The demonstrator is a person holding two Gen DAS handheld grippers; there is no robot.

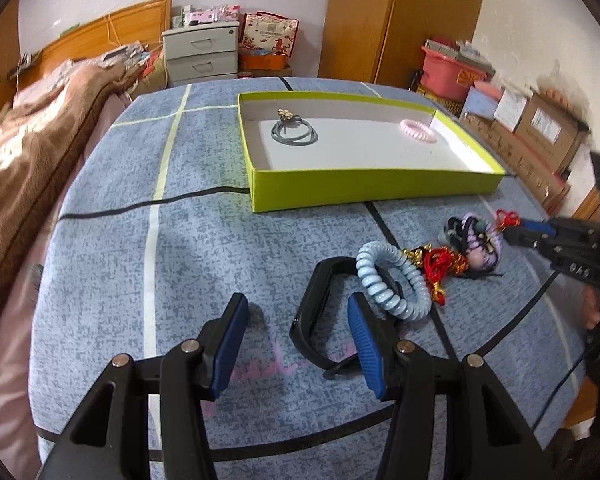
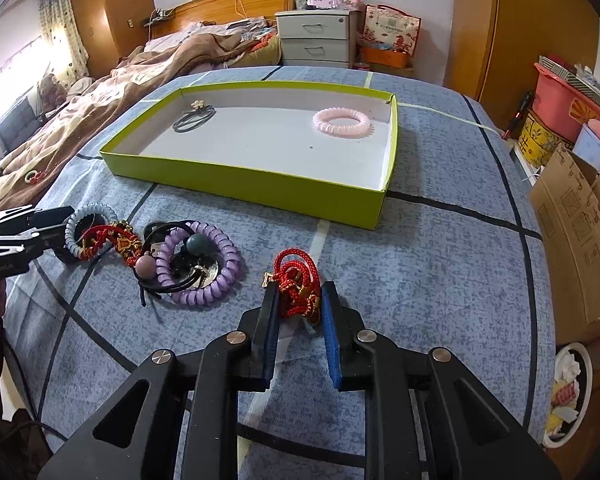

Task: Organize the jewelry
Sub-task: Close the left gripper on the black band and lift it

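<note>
My left gripper [image 1: 298,304] stands open low over the blue bedspread, its right finger against a light-blue spiral hair tie [image 1: 392,280] and a black band [image 1: 312,308] lying between its fingers. My right gripper [image 2: 300,290] is shut on a red cord bracelet [image 2: 296,276] with gold charms, which fills the gap between the pads. Left of it lie a purple spiral tie [image 2: 204,264] with bead hair ties and another red knotted charm [image 2: 108,236]. The green tray [image 2: 240,184] beyond holds a pink spiral tie [image 2: 342,122] and a grey hair tie [image 2: 194,118].
A brown blanket [image 2: 100,100] covers the bed to the left. White drawers [image 2: 314,40] stand at the back. Cardboard boxes [image 2: 580,232] and a waste bin [image 2: 568,392] line the right side. Open bedspread [image 2: 440,272] lies right of the gripper.
</note>
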